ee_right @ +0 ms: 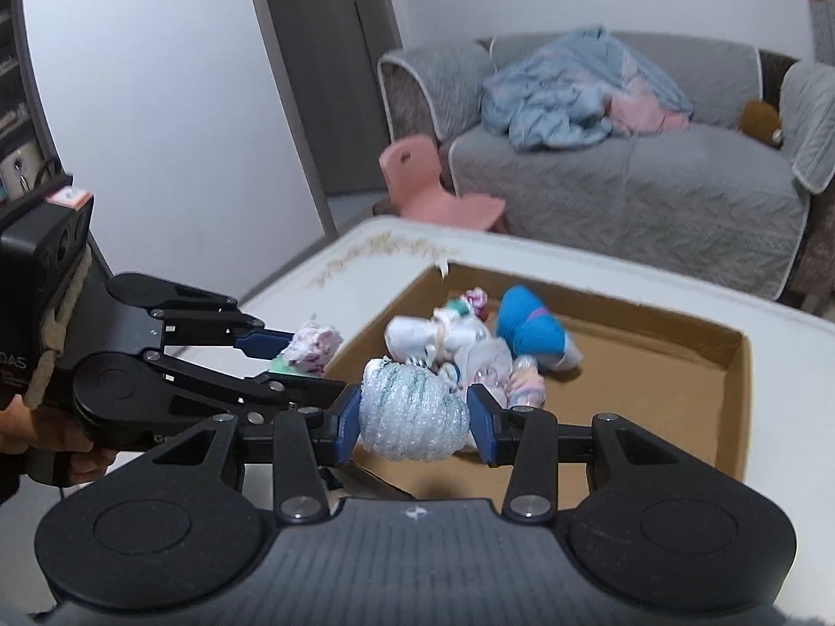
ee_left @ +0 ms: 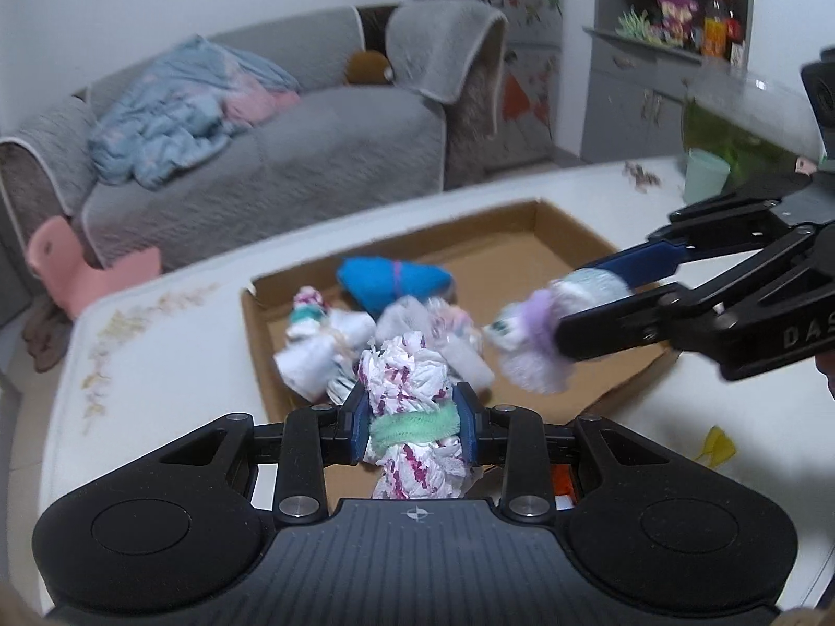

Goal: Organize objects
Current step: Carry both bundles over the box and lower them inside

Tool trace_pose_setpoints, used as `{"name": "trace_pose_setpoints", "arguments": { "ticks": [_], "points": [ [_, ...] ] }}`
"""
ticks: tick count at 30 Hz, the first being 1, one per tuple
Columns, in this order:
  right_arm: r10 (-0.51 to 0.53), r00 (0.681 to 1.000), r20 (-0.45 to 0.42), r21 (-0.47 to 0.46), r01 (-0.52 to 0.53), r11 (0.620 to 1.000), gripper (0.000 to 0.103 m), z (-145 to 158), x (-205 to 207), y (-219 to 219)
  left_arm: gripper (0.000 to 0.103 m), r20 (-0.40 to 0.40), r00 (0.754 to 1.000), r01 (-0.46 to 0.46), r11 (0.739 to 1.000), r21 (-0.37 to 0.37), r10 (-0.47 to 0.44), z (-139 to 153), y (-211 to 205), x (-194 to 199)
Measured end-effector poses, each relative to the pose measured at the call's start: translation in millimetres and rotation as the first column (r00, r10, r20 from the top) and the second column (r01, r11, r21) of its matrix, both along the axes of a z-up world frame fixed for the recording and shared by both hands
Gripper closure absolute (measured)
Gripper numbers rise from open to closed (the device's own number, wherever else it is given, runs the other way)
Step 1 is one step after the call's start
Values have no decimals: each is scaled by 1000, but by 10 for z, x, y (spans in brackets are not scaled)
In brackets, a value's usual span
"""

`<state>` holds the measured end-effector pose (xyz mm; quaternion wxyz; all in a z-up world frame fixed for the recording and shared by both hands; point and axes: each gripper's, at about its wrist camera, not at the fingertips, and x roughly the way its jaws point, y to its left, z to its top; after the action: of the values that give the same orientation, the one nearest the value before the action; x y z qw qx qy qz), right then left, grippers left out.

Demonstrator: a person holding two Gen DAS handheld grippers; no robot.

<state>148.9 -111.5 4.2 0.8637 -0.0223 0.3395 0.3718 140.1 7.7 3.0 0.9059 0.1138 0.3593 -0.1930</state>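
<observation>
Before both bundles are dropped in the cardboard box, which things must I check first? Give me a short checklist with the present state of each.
1. Left tongs grip the pink-speckled bundle at its green band: ok.
2. Right tongs grip the pale bundle: ok.
3. Pale bundle is over the cardboard box: ok, it hangs above the near right part.
4. Pink-speckled bundle is over the box: cannot tell; it sits about at the near edge.
5. Free floor in the box for both: ok, the right half is bare; the blue bundle and the white ones crowd the left.
6. The two tongs are apart from each other: ok.
</observation>
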Motion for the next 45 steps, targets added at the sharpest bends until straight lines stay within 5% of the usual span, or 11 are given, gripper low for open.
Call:
{"name": "trace_pose_setpoints", "arguments": {
  "ticks": [9,22,27,33,45],
  "points": [
    [14,995,-98,-49,-19,999,63,-348,149,194,64,-85,996,-6,998,63,11,-375,-22,229],
    [53,990,-127,-134,-70,989,62,-533,209,486,63,-78,994,-70,989,126,80,-637,24,319],
    [47,991,-126,-147,-65,987,60,-525,219,469,58,-59,994,-80,986,146,90,-633,2,291],
    [34,993,-116,-144,-51,988,47,-491,207,408,39,-24,994,-98,984,148,103,-559,-1,222],
    [40,996,-82,-141,-52,989,39,-344,101,396,34,11,993,-122,988,89,122,-301,88,13]
  ]
}}
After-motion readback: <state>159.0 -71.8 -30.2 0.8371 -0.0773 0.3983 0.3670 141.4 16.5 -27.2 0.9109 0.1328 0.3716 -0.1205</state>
